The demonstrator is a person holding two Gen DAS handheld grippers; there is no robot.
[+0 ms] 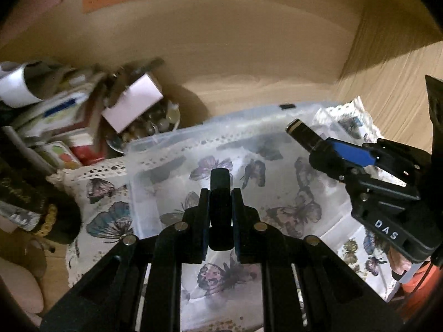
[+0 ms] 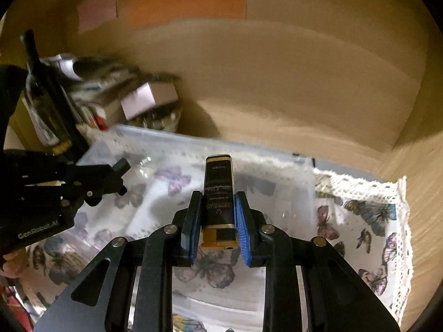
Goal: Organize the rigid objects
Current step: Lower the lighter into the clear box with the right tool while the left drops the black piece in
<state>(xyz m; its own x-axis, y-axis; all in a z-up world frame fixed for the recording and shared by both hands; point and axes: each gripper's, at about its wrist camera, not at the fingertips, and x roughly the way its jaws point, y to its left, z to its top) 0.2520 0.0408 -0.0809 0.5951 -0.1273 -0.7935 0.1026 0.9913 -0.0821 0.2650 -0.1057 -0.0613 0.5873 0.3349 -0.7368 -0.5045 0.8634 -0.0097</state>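
Observation:
My left gripper [image 1: 220, 193] is shut on a small black piece [image 1: 220, 181] that sticks out past its fingertips, above a clear plastic bin [image 1: 249, 119]. My right gripper [image 2: 218, 196] is shut on a dark box with gold trim [image 2: 218, 177], held lengthwise over the same bin [image 2: 207, 141]. In the left wrist view the right gripper [image 1: 322, 149] comes in from the right with the dark box [image 1: 300, 132] jutting from it. In the right wrist view the left gripper [image 2: 119, 178] enters from the left with the black piece [image 2: 121, 166] at its tip.
A white butterfly-print cloth with a lace edge [image 2: 368, 221] lies under the bin. A cluttered pile of cartons [image 1: 69, 116] with a pink box [image 1: 133, 105] fills the back left corner. A dark bottle [image 2: 44, 96] stands at the left. Wooden walls [image 2: 277, 83] close the back and right.

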